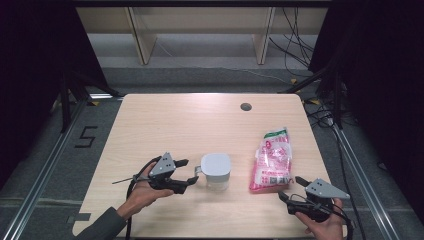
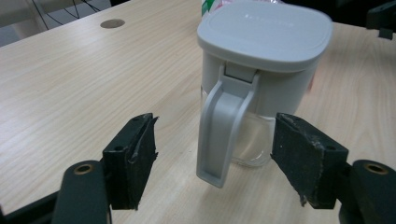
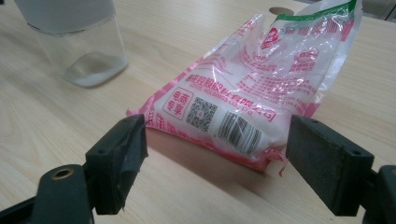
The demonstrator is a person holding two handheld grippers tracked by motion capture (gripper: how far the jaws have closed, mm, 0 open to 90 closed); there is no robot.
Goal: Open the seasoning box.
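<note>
A pale wooden table (image 1: 165, 120) seen from above, with a person's forearms coming in from the near edge, each hand holding a two-jaw gripper. The left gripper (image 1: 186, 171) sits just left of a clear jug (image 1: 216, 171) with a grey lid and grey handle, standing upright near the middle of the table. Its jaws stand wide apart on either side of the handle (image 2: 223, 130) without touching it. The right gripper (image 1: 293, 188) rests near the table's front right corner, its jaws also wide open and holding nothing. Just beyond them lies a pink and white bag (image 1: 272, 160), flat on the table to the right of the jug.
</note>
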